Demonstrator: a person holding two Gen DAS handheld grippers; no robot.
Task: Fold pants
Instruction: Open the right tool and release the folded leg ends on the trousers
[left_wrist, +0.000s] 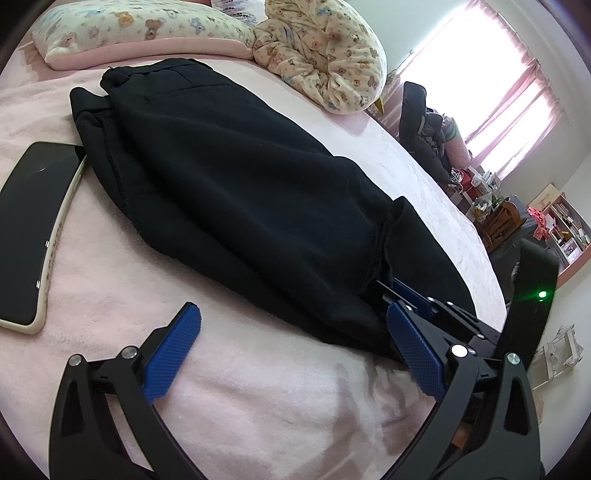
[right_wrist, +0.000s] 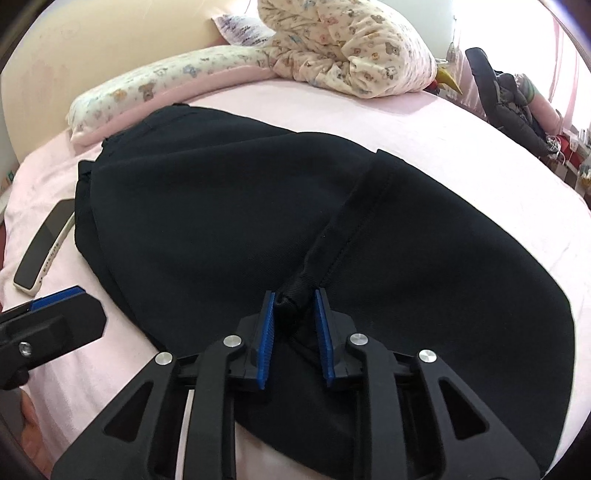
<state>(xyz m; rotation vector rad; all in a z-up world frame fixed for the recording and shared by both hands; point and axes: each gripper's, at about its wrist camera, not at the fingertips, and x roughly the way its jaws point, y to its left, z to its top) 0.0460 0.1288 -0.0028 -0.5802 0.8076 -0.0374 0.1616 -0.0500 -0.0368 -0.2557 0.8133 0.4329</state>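
Black claw (right_wrist: 293, 314) arms, ribbed blue pads (left_wrist: 415, 347), silver screws.

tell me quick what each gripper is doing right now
left gripper: open, holding nothing, beside the pants.
right gripper: nearly closed around a bunched fold of the pants; firm pinch cannot be told.

The pants (right_wrist: 295, 206) cover part of the pink bed (right_wrist: 461, 147); in the right wrist view their near edge is hidden under the right gripper (right_wrist: 294, 302). Beside the pants, the phone (left_wrist: 33, 229) is cut off by the left edge of the left wrist view. Beyond the pants, the pillow (left_wrist: 140, 29) runs past the top edge. Shelf clutter (left_wrist: 565, 229) beyond the bed is too small to identify.
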